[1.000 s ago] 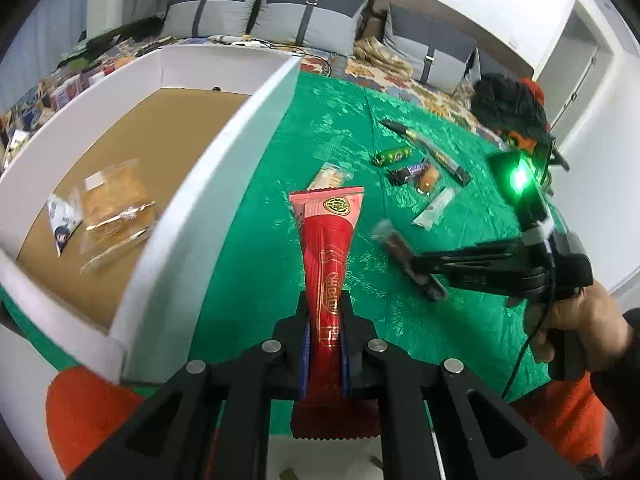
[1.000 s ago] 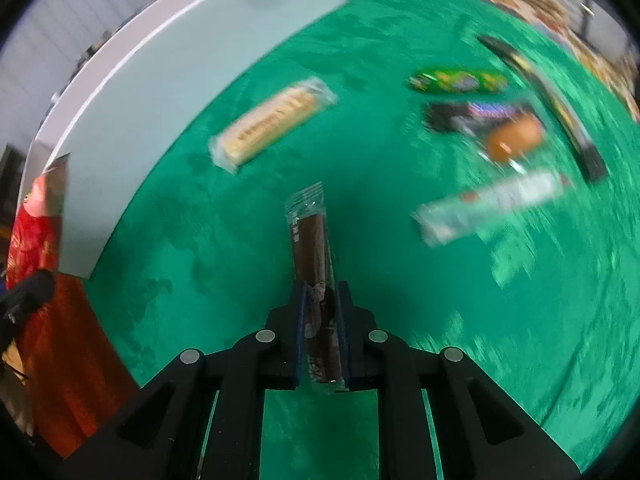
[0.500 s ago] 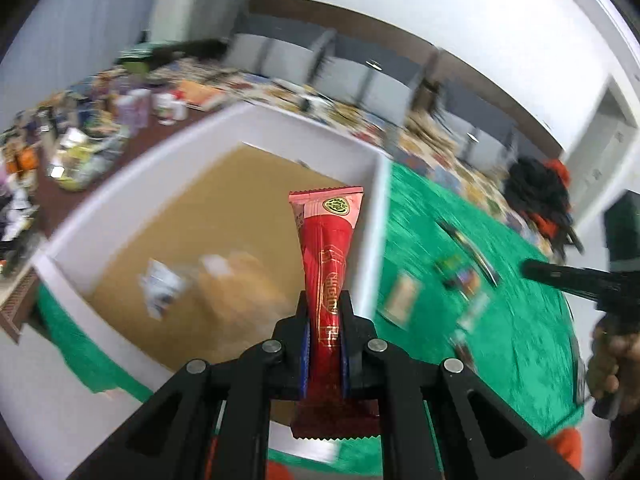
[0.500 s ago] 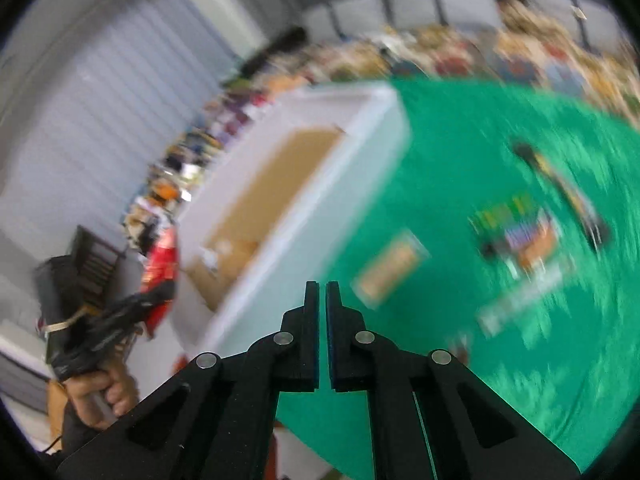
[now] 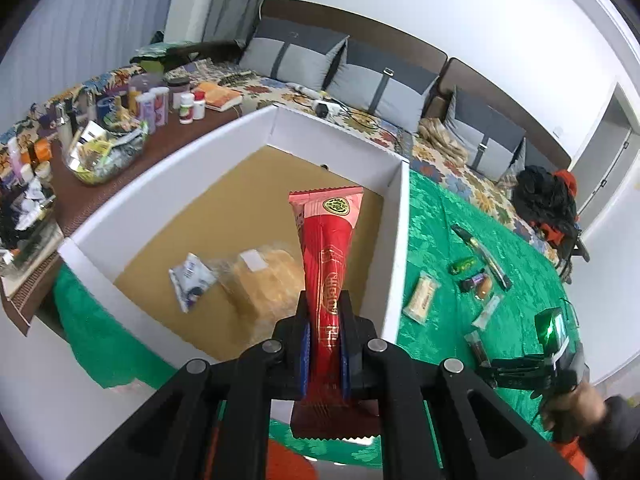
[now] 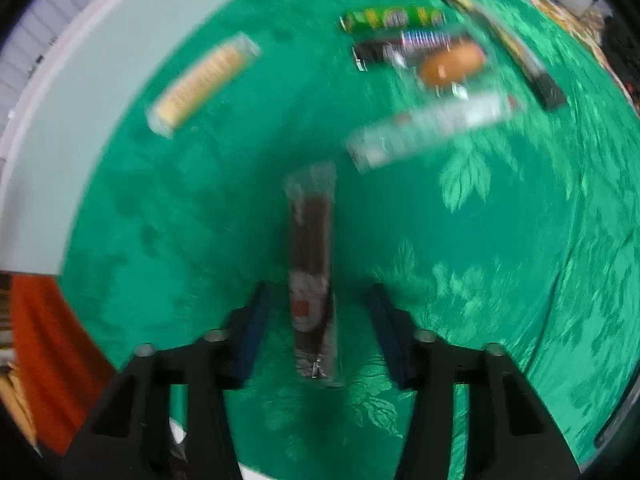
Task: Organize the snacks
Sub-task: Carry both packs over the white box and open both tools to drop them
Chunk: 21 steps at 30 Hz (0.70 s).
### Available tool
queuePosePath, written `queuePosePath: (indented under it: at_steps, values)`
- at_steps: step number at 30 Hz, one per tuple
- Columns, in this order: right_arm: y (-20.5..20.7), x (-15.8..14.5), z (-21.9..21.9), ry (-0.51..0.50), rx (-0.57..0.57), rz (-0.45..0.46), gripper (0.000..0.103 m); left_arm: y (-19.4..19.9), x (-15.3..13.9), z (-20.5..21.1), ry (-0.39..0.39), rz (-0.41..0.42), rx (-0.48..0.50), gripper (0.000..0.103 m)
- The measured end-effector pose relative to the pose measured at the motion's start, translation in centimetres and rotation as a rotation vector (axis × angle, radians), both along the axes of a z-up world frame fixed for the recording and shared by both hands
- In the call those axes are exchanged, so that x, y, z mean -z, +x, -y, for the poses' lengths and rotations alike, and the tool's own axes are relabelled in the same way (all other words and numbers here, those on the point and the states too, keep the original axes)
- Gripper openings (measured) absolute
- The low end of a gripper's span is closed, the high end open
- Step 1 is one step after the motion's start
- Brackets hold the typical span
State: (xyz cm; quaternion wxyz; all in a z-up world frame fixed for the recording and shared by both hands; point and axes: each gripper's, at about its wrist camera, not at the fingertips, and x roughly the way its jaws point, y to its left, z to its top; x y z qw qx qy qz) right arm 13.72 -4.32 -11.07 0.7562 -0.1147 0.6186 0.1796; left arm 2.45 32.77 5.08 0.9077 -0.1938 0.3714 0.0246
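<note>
While the left gripper [image 5: 325,354] clamps one long red snack packet [image 5: 327,268] between its blue pads, the packet hangs over the open white box [image 5: 394,240], its sealed pink end pointing at the far wall of the box. Two items already lie on the brown cardboard floor of the box: one small white sachet [image 5: 191,280] and one clear bag of pale biscuits [image 5: 268,280], touching each other.

To the right of the box, on the green cloth [image 5: 432,216], six more snacks are spread out: one cracker pack [image 5: 421,296] just beside the box wall, one green bar [image 5: 463,265], one dark wrapper [image 5: 472,281] with one orange-brown bun [image 5: 485,288] against it, one long black-and-yellow stick [image 5: 482,250], and one pale bar [image 5: 487,311].

Nearer the camera, the right gripper [image 6: 318,326] stands with its jaws wide apart over a seventh piece, one brown bar in clear wrap [image 6: 312,264]. The bar lies on the cloth between the blue pads, which do not touch it. The right-wrist view is blurred.

A person's hand [image 5: 570,406] grips the right tool's handle.
</note>
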Motion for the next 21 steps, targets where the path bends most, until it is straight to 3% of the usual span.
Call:
queuePosePath:
  at_steps: [4, 7, 10, 13, 14, 18, 20, 21]
  values:
    - [-1.0, -0.1, 0.1, 0.043, -0.009, 0.001, 0.017, 0.2, 0.2, 0.1, -0.003, 0.0, 0.005, 0.01]
    - [-0.5, -0.9, 1.9, 0.204, 0.092, -0.04, 0.017, 0.5, 0.3, -0.4, 0.002, -0.015, 0.0, 0.01]
    - [0.4, -4.5, 2.3, 0.381, 0.142, -0.033, 0.017, 1.2, 0.0, -0.9, 0.019, -0.025, 0.0, 0.01]
    - [1.5, -10.1, -0.8, 0.536, 0.09, 0.009, 0.017, 2.2, -0.5, -1.3, 0.043, -0.024, 0.001, 0.01]
    - [2.0, -12.9, -3.1, 0.595, 0.047, 0.034, 0.017, 2.8, -0.6, -1.6, 0.05, -0.026, -0.001, 0.01]
    - [3.2, -17.9, -11.0, 0.681, -0.073, 0.092, 0.018, 5.1, -0.7, -2.6, 0.065, -0.046, -0.014, 0.01]
    - [3.5, -18.3, -13.9, 0.681, -0.1, 0.134, 0.027, 6.7, 0.2, -2.9, 0.107, -0.082, -0.022, 0.013]
    - [3.6, -18.0, -14.8, 0.68, -0.104, 0.146, 0.052, 7.5, 0.9, -3.0, 0.135, -0.117, -0.032, 0.027]
